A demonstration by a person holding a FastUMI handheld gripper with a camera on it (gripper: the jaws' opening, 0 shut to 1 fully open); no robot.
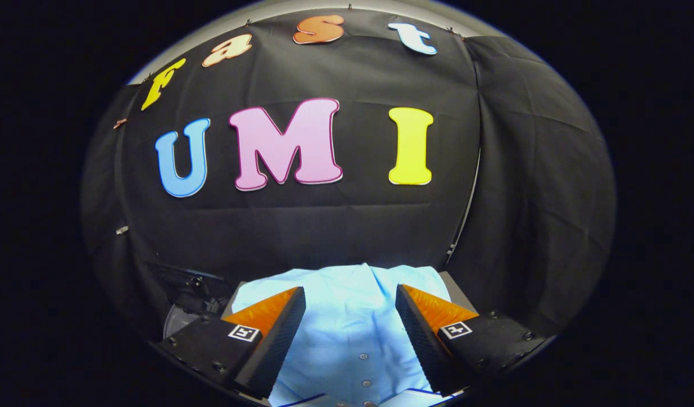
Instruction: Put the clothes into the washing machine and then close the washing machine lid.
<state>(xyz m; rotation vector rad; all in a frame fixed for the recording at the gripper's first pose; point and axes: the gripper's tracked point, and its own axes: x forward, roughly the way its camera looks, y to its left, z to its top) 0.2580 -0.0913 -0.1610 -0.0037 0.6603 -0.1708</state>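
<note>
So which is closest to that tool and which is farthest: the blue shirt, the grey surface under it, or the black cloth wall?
From the gripper view, with the tool open:
1. Shirt: between the fingers and just ahead.
2. Grey surface: its edge shows past the shirt, on the right.
3. Cloth wall: hanging beyond both.

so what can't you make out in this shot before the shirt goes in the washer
- Light blue shirt, gripper view: its sides lie behind the open gripper fingers, so its full spread is hidden.
- Grey surface under the shirt: covered by the shirt except a corner; what it is cannot be told.
- Dark machinery beyond the left finger: too dim to identify.
</note>
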